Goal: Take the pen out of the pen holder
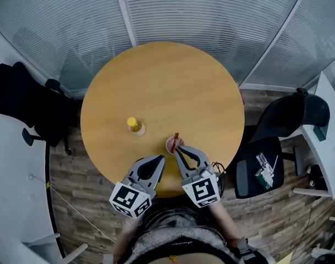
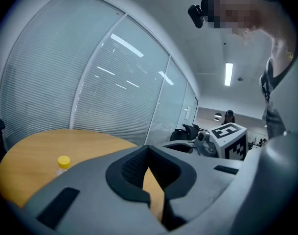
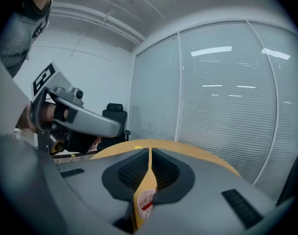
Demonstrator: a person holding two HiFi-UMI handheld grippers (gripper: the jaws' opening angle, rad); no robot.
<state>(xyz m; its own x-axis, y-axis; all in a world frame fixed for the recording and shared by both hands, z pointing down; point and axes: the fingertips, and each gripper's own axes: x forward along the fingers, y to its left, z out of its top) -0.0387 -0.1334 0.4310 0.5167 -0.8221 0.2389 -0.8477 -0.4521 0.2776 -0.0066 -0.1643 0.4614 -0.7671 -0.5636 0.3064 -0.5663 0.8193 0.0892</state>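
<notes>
Open tabletop [image 1: 173,87] surrounds the pen holder [image 1: 173,146]; bottle [image 1: 135,125] stands well left.

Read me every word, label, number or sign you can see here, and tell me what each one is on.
No text can be read in any view.
Left marker cube, right marker cube: black-and-white square patterns only, no words.
Pen holder: faint marks, too blurred to read.
Bottle: too small to tell whether it has a label.

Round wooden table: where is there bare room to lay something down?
The far half of the round wooden table is bare; so are the strip left of the small yellow-capped bottle and the side right of the pale cup holding the red pen. It is crowded at the near edge, where the left hand-held gripper and right hand-held gripper sit by the cup.
</notes>
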